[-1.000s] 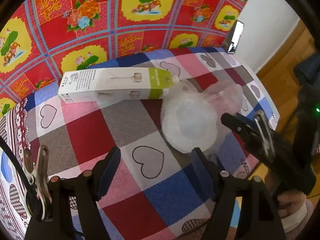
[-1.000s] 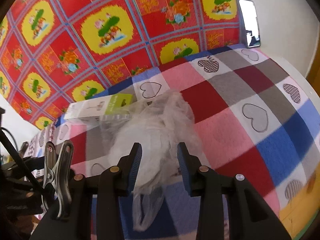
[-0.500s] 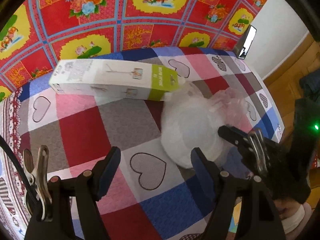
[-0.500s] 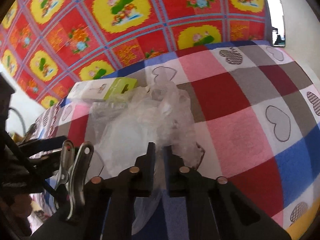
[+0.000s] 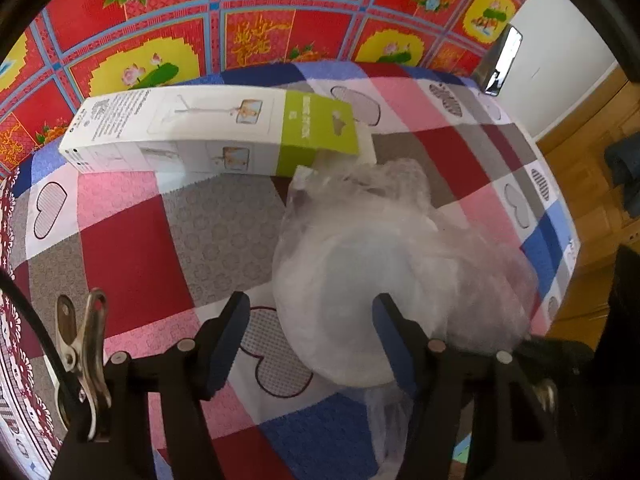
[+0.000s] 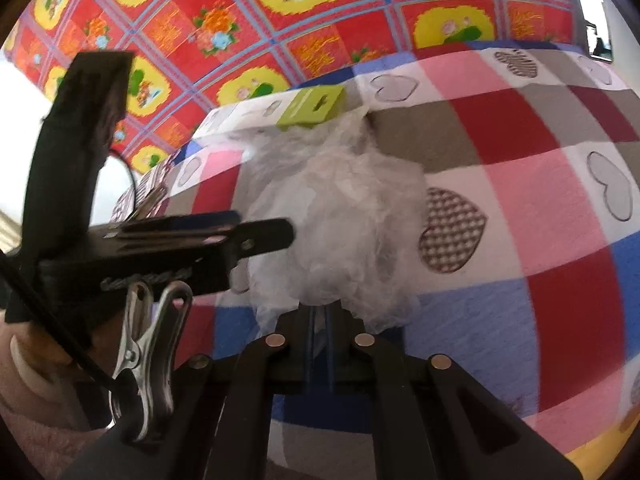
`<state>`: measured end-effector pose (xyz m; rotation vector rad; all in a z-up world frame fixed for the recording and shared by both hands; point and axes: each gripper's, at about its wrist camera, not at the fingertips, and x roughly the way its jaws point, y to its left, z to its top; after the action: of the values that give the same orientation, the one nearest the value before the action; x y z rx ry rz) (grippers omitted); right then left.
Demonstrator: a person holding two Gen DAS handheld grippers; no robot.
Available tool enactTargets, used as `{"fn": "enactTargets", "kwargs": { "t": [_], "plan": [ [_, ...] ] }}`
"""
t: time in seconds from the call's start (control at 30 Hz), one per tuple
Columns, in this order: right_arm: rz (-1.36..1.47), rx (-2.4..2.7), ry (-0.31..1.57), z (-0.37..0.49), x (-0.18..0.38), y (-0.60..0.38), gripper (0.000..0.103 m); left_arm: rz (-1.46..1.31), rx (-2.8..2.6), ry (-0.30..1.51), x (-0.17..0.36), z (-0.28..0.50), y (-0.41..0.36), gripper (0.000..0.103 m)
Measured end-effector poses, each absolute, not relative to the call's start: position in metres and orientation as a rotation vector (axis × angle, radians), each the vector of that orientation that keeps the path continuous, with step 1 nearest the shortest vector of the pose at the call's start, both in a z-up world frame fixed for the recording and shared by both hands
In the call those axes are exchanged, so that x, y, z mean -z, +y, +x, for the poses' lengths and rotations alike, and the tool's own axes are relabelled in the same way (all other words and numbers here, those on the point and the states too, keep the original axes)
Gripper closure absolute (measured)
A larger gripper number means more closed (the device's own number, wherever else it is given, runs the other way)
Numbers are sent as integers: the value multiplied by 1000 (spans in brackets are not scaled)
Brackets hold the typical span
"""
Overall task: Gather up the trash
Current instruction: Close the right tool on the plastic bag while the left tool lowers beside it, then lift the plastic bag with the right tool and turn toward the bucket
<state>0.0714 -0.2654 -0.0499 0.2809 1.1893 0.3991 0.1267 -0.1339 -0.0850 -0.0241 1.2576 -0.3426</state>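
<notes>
A crumpled clear plastic bag (image 5: 360,264) with a round white dish inside lies on the checked tablecloth (image 5: 132,264). My left gripper (image 5: 310,344) hangs just above its near edge, jaws closing. The bag's edge lies between them; the right finger (image 5: 394,340) overlaps it and the left finger (image 5: 224,344) stands apart. My right gripper (image 6: 320,320) is shut on a fold of the plastic bag (image 6: 340,216) at its near side. The left gripper's fingers (image 6: 260,236) reach in from the left in the right wrist view. A long white and green box (image 5: 180,132) lies behind the bag, touching it.
A red and yellow floral cloth (image 5: 248,28) covers the wall behind the table. A small mirror-like object (image 5: 500,64) stands at the far right corner. The table edge (image 5: 568,240) drops to a wooden floor (image 5: 592,184) on the right. A person's hand (image 6: 28,364) holds the left gripper.
My right gripper closed on the bag's near fold and tilted downward. My left gripper sank toward the bag, which now lies between its narrowing fingers.
</notes>
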Motion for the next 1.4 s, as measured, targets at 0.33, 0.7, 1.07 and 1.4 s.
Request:
{"fn": "enactTargets", "kwargs": {
  "t": [0.33,0.7,1.07,1.4],
  "plan": [
    [241,-400,1204,71,43,-273,78,-61,349,1262,93,129,-130,30],
    [192,-299,1134,108,27,-299,57,-36,398,1253,92,121,-138,33],
    [301,-380,1195,120,57,-294,71,-62,427,1237,92,122,-140,44],
    [311,-441,1119,112,36,-285,92,-110,474,1207,79,115,-143,93]
  ]
}}
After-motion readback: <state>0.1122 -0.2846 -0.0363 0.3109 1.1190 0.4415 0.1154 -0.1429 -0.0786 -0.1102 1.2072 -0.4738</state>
